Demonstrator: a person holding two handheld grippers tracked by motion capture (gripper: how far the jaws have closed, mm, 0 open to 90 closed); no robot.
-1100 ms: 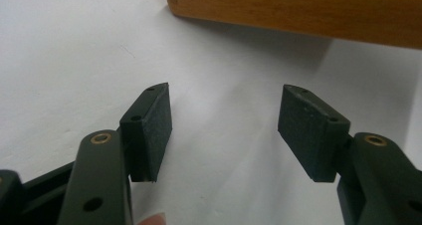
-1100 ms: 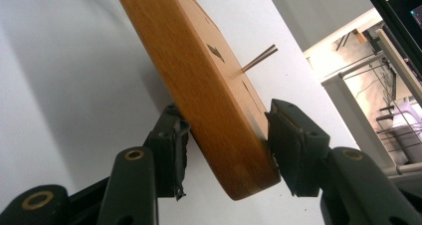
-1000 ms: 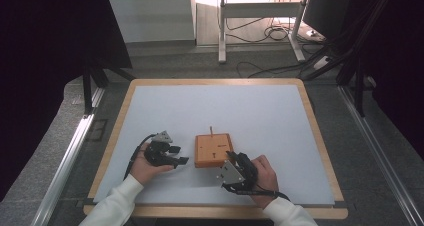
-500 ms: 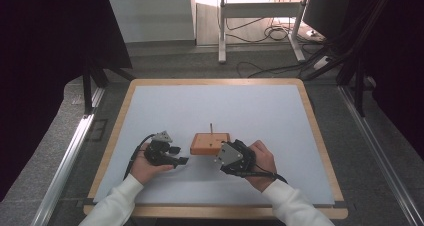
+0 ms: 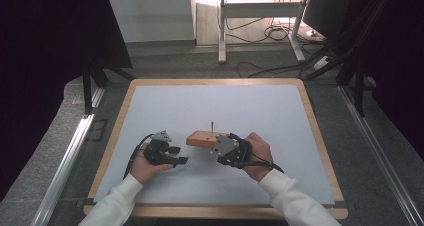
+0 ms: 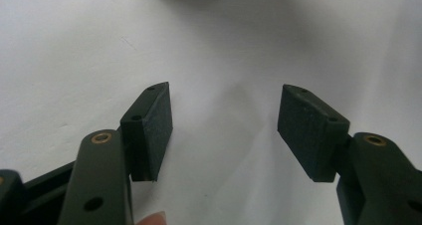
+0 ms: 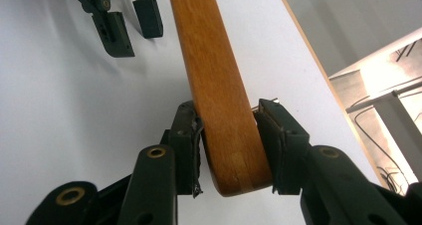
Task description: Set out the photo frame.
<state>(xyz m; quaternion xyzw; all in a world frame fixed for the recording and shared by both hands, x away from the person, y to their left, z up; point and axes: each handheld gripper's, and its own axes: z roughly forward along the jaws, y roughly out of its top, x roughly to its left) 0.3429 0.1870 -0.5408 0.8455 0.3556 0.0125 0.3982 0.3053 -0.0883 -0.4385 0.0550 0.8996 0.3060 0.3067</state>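
The right gripper (image 5: 216, 147) is clamping the near-right end of a wooden block (image 5: 206, 137), its two pads (image 7: 188, 135) pressing on the block's broad faces in the right gripper view. The block is standing on edge, tilted up off the white desk (image 5: 260, 111), with a thin metal pin (image 5: 212, 125) sticking out of its far side. It is sitting near the middle of the desk, slightly toward the near edge.

The left gripper (image 5: 178, 155) is hovering just left of the block, apart from it, its jaws spread wide and holding nothing; in the left gripper view only bare white surface is lying between the pads (image 6: 152, 128).

Open room is stretching far and to both sides: the whole far half of the desk is bare, and the wooden rim (image 5: 312, 121) on the right lies well apart from the block. The near rim is lying closer, behind both hands.

Compared with one second ago, the block is no longer lying flat with its broad face up; it is now turned onto its edge, showing a narrower profile from above. The right hand (image 5: 257, 153) is now sitting farther right and slightly farther from the near edge, while the left gripper is staying almost where it was.
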